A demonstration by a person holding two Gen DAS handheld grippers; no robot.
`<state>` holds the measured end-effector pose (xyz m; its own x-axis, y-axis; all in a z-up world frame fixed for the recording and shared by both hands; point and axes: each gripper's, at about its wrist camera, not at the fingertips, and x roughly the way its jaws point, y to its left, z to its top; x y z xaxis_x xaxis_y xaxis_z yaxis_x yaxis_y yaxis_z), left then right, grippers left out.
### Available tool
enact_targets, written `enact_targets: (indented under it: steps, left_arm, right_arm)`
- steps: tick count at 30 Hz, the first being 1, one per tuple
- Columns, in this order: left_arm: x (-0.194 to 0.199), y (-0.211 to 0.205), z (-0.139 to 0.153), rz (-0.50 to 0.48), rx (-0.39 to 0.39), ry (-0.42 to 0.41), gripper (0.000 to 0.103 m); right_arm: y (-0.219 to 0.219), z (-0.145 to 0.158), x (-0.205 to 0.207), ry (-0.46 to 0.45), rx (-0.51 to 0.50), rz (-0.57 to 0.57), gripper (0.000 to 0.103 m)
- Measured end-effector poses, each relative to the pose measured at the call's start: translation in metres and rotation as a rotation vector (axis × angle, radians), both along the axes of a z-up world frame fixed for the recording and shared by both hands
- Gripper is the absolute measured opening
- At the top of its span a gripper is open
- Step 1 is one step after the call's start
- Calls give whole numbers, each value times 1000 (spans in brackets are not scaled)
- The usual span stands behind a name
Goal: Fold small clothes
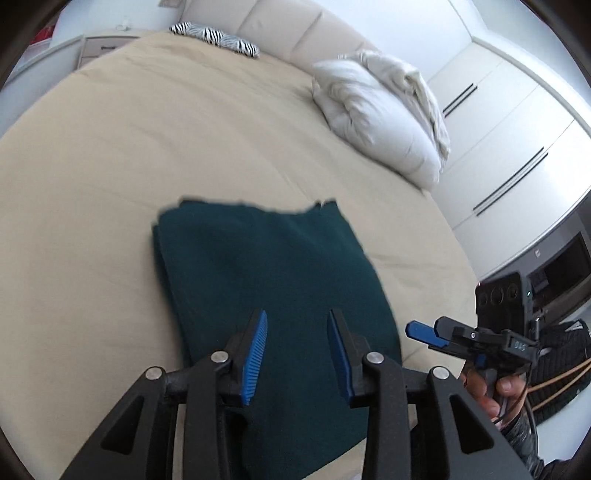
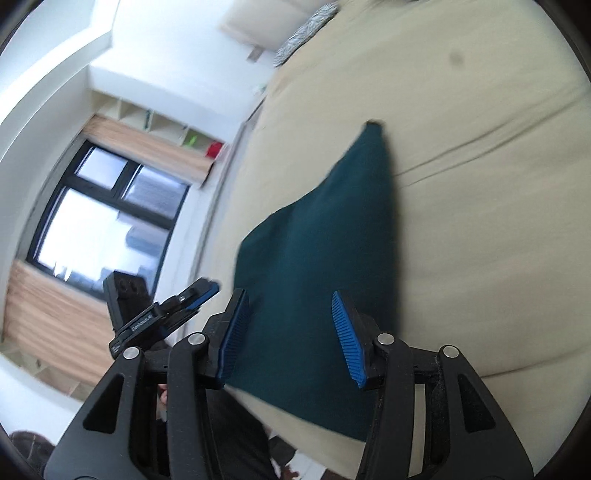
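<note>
A dark green garment [image 1: 266,280] lies folded flat on the beige bed [image 1: 147,155] near its front edge; it also shows in the right wrist view [image 2: 325,258]. My left gripper [image 1: 297,354] is open and empty, held above the garment's near end. My right gripper [image 2: 290,336] is open and empty, held above the garment's near edge. The right gripper shows in the left wrist view [image 1: 424,332] to the right of the garment, off the bed's edge. The left gripper shows in the right wrist view [image 2: 195,295] to the left.
A white pillow with a crumpled cream cover [image 1: 380,110] lies at the bed's far right. A zebra-print cushion [image 1: 218,37] sits by the padded headboard [image 1: 295,26]. White wardrobes [image 1: 509,140] stand to the right. A window [image 2: 96,218] lies beyond the bed's left side.
</note>
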<state>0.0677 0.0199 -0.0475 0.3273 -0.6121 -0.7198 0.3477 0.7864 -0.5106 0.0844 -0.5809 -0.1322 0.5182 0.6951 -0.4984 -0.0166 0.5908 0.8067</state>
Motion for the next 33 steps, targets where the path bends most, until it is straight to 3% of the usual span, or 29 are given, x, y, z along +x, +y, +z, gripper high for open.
enact_targets:
  steps: [3, 5, 7, 12, 14, 16, 17, 19, 23, 25, 28, 31, 33]
  left_arm:
    - [4, 9, -40, 31, -23, 101, 34]
    - [1, 15, -48, 31, -49, 104, 27]
    - [-1, 20, -50, 24, -74, 104, 27]
    - [-8, 20, -46, 31, -71, 88, 27]
    - [-18, 21, -38, 35, -45, 53, 38]
    - [-29, 18, -23, 49, 9, -21, 51]
    - [-35, 17, -16, 63, 44, -64, 62]
    - [-50, 14, 3, 113, 137, -172, 79]
    - [-79, 10, 37, 173, 227, -375, 97]
    - [-92, 7, 56, 218, 270, -472, 103]
    - [-107, 4, 85, 300, 327, -609, 103]
    - [-119, 1, 111, 385, 356, -720, 103]
    - [-127, -1, 129, 389, 365, -784, 103]
  right_arm:
    - [17, -25, 7, 76, 2, 54, 46]
    - [15, -43, 6, 105, 36, 51, 44]
    - [13, -52, 0, 90, 78, 51, 44]
    - [12, -56, -11, 93, 50, 68, 44]
    - [13, -51, -18, 84, 27, 68, 44]
    - [9, -46, -25, 79, -11, 60, 45]
    - [3, -46, -26, 76, -38, 54, 45]
    - [1, -33, -32, 52, -141, 14, 46]
    - [12, 10, -38, -61, -367, -63, 49]
    - [14, 34, -39, -133, -466, -108, 60]
    - [30, 68, -42, -241, -582, -178, 81]
    - [49, 96, -49, -353, -689, -233, 94]
    - [63, 112, -55, -424, -764, -266, 97]
